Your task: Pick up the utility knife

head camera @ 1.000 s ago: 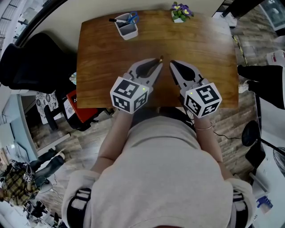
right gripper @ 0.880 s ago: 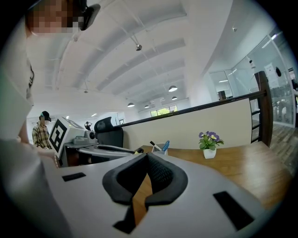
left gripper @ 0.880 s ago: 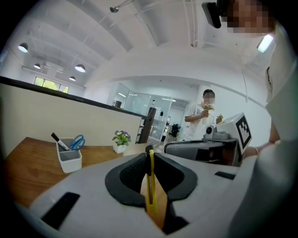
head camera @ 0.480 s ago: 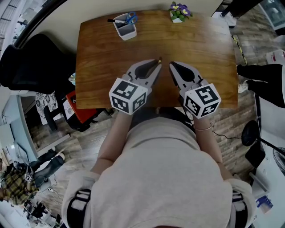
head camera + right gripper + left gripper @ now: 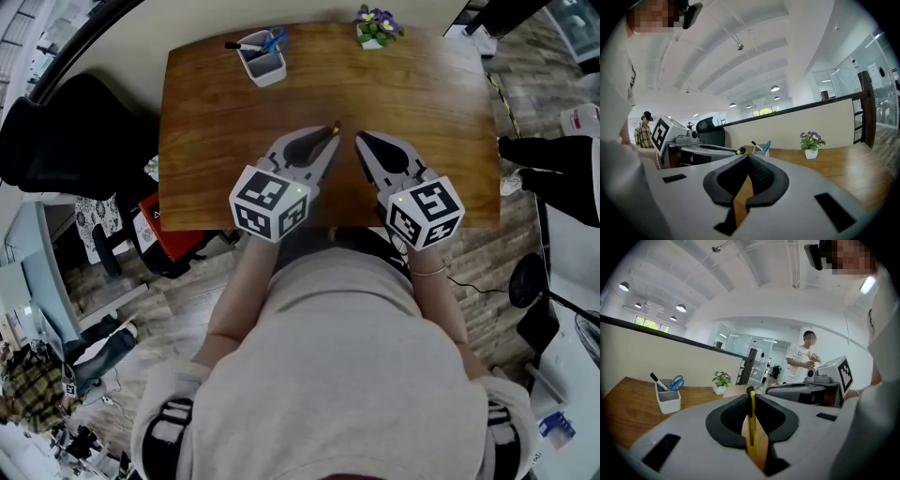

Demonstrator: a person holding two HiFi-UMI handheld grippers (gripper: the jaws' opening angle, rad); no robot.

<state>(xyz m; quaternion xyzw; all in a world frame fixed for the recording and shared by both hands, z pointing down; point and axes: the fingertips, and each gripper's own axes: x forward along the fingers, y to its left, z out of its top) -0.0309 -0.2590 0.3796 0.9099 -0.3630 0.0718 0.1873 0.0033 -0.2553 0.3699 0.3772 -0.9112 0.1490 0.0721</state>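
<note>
A slim yellow utility knife stands on edge between the dark pads of my left gripper, which is shut on it. In the head view the left gripper hovers over the near middle of the wooden desk, and the knife's tip pokes out past the fingertips. My right gripper sits just to its right with its jaws together and nothing between them. In the right gripper view its pads meet at the tip, and the knife's yellow end shows on the neighbouring left gripper.
A white pen holder with a marker and blue scissors stands at the desk's far left. A small pot of purple flowers sits at the far edge. A black office chair stands left of the desk. A person stands beyond it.
</note>
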